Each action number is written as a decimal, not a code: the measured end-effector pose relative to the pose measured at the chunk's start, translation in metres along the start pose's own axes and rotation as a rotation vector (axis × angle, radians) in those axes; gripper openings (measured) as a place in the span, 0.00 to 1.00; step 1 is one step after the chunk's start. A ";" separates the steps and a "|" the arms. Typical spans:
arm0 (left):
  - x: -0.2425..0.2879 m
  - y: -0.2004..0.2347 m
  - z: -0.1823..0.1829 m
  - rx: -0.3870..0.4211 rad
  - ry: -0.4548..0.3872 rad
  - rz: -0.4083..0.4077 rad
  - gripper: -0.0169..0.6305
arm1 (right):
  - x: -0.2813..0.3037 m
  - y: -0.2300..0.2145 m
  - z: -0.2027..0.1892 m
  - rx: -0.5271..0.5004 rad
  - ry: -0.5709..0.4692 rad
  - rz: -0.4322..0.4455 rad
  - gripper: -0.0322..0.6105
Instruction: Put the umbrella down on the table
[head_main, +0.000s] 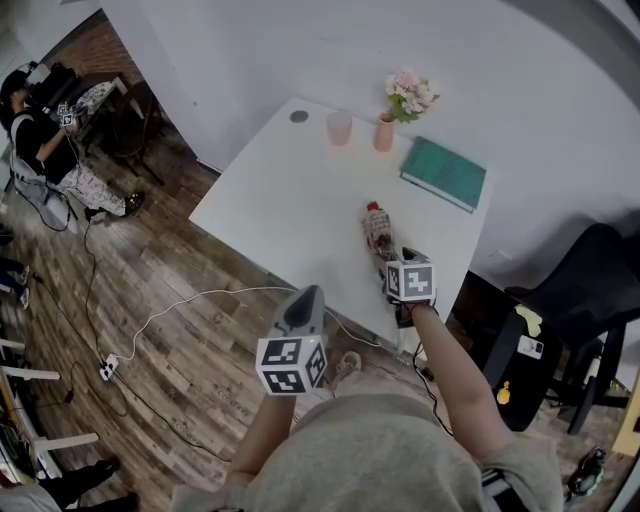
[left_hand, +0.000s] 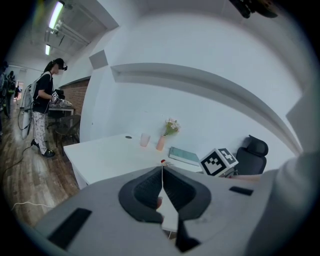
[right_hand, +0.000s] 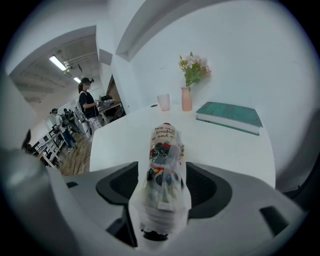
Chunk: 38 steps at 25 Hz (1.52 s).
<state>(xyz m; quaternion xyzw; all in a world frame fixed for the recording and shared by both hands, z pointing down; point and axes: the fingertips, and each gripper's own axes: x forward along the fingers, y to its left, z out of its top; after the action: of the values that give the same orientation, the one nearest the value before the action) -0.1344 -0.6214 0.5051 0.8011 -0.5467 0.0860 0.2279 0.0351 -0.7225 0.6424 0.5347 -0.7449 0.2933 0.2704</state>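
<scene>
The folded umbrella (head_main: 378, 232), in a clear printed sleeve with a red tip, lies on the white table (head_main: 280, 190) near its right front edge. My right gripper (head_main: 400, 262) is at the umbrella's near end. In the right gripper view the umbrella (right_hand: 165, 170) runs away from the camera between the wide-set jaws of the right gripper (right_hand: 165, 192), which stands open. My left gripper (head_main: 303, 300) hovers off the table's front edge over the floor. In the left gripper view the left gripper (left_hand: 161, 187) is shut, pads together, holding nothing.
A pink cup (head_main: 339, 128), a pink vase with flowers (head_main: 385, 130) and a green book (head_main: 444, 172) stand at the table's far side. A black office chair (head_main: 590, 290) is to the right. A white cable (head_main: 200, 300) crosses the wood floor. A person (head_main: 40, 140) stands far left.
</scene>
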 end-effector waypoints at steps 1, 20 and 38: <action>-0.004 -0.002 -0.002 0.002 -0.002 -0.003 0.04 | -0.006 0.001 -0.001 -0.001 -0.010 0.001 0.51; -0.091 -0.039 -0.036 0.021 -0.028 -0.021 0.04 | -0.127 0.059 -0.041 0.012 -0.195 0.077 0.24; -0.172 -0.063 -0.083 0.018 -0.069 -0.015 0.04 | -0.251 0.099 -0.105 0.009 -0.375 0.065 0.05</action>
<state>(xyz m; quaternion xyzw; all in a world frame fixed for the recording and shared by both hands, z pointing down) -0.1347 -0.4205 0.4942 0.8098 -0.5472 0.0617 0.2024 0.0210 -0.4604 0.5197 0.5570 -0.7978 0.2004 0.1148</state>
